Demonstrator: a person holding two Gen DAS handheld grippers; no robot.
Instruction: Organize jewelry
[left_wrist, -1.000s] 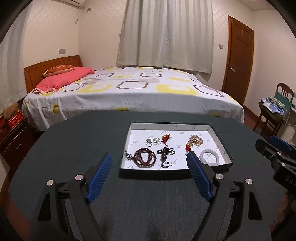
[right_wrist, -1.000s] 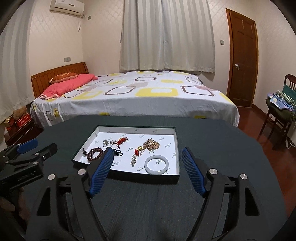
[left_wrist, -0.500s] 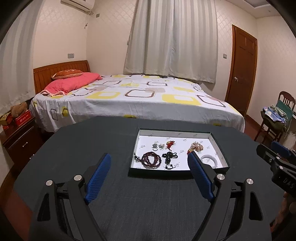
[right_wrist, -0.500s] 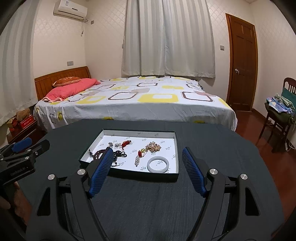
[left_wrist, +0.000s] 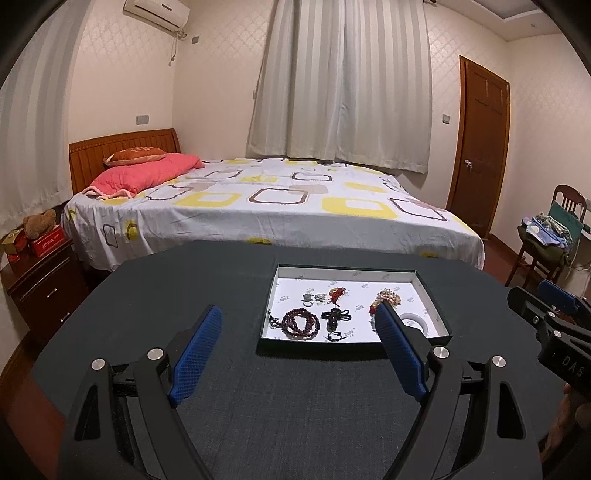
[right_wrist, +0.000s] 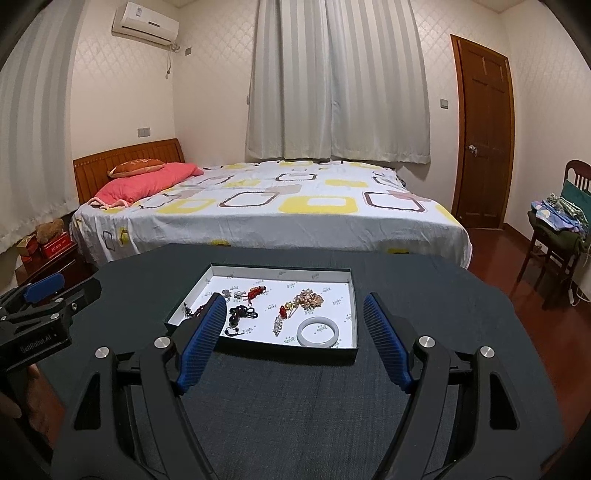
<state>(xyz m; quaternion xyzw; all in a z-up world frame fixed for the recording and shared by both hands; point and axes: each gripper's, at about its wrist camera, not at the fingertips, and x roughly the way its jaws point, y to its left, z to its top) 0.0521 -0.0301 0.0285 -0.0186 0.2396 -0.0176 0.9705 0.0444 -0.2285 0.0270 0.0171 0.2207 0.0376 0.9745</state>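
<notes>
Bed (left_wrist: 273, 206) under drawn curtains (left_wrist: 343, 85), wooden door (left_wrist: 480, 155) right

Warm, dim indoor light falls from overhead. The white-lined shallow tray (left_wrist: 430, 295) gleams bright against the dark grey fabric worktop (left_wrist: 314, 406). Both views are sharp, with fisheye bending and black vignetting at the corners.

Shallow white-lined tray (right_wrist: 352, 295) on dark table, beads (left_wrist: 300, 323), white bangle (right_wrist: 318, 332) inside
</notes>
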